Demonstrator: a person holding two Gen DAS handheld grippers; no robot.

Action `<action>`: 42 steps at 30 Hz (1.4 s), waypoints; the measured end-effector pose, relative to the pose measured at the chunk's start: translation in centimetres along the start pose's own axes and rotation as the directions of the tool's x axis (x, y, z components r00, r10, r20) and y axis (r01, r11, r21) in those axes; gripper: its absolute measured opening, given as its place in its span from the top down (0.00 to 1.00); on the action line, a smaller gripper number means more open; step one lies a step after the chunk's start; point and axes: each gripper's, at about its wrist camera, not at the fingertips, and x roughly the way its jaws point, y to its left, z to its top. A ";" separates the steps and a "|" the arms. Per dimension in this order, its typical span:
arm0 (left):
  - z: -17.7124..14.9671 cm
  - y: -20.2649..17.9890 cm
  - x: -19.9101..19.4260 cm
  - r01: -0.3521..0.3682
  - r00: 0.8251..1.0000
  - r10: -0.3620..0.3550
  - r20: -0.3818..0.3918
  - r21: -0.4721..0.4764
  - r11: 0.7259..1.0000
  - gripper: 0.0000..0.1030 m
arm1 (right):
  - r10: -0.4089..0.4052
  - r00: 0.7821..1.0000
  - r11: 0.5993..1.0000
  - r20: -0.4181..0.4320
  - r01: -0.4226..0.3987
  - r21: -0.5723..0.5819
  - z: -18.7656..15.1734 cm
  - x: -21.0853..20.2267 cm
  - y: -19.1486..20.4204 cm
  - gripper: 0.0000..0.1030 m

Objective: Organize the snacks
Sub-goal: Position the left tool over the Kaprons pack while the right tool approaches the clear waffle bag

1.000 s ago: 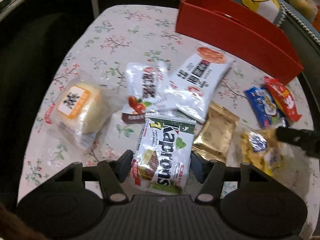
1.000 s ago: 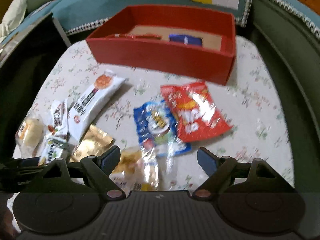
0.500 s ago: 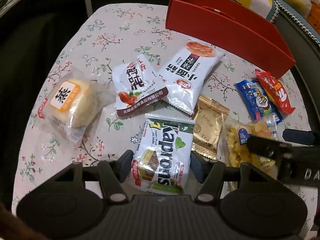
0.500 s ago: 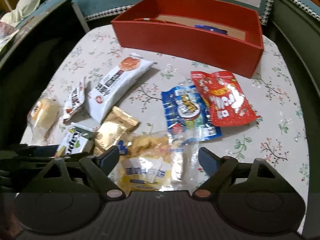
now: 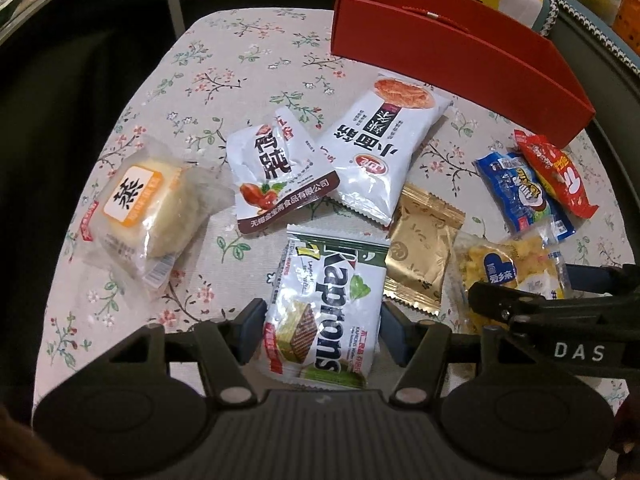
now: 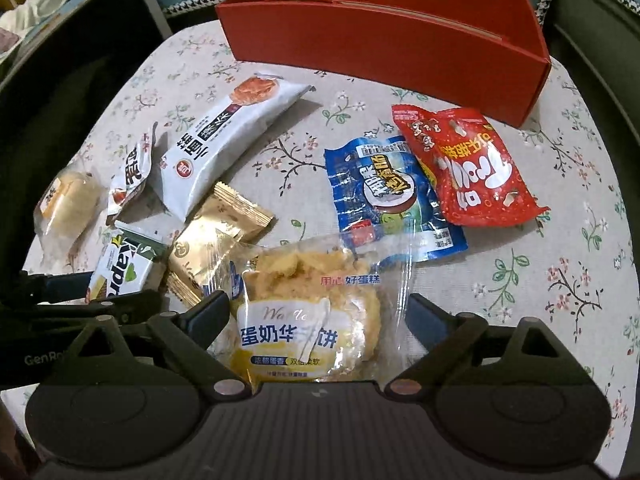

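Note:
A green and white Kaprons wafer packet point(image 5: 320, 312) lies flat on the floral tablecloth between the fingers of my left gripper point(image 5: 322, 324). Its jaws are opening and the right pad stands just off the packet's edge. My right gripper point(image 6: 318, 316) is open and straddles a clear pack of yellow egg cake point(image 6: 308, 312), whose wrap nearly fills the gap. The red box point(image 6: 384, 36) stands at the table's far side. From the left wrist view, the right gripper's fingers point(image 5: 500, 300) reach in over the cake pack point(image 5: 516, 268).
Loose snacks lie between the grippers and the box: a gold sachet point(image 5: 420, 252), a long white packet point(image 5: 380, 148), a small white packet point(image 5: 280, 172), a wrapped bun point(image 5: 140, 208), a blue packet point(image 6: 388, 196) and a red packet point(image 6: 468, 168). The table drops off at left.
My right gripper has come down and forward, so the yellow cake pack now sits between its widened fingers. The left gripper stays at the Kaprons packet, its fingers slightly wider.

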 end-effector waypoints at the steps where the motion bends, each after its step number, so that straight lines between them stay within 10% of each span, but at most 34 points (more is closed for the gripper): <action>1: 0.0 0.0 0.1 -0.003 1.000 0.003 0.003 0.001 1.000 0.10 | -0.001 1.000 1.000 0.004 0.001 0.000 -0.1 -0.1 0.0 0.08; 17: -0.5 -1.3 -0.5 -0.005 1.000 0.007 -0.023 0.060 0.998 0.15 | -0.025 0.999 0.999 0.044 0.027 -0.036 -1.7 -2.8 0.7 0.28; 42: -0.6 -0.6 -0.2 -0.051 0.998 0.052 -0.020 0.045 0.998 0.15 | 0.011 1.000 1.000 0.015 -0.011 -0.026 -1.8 -0.6 0.9 0.11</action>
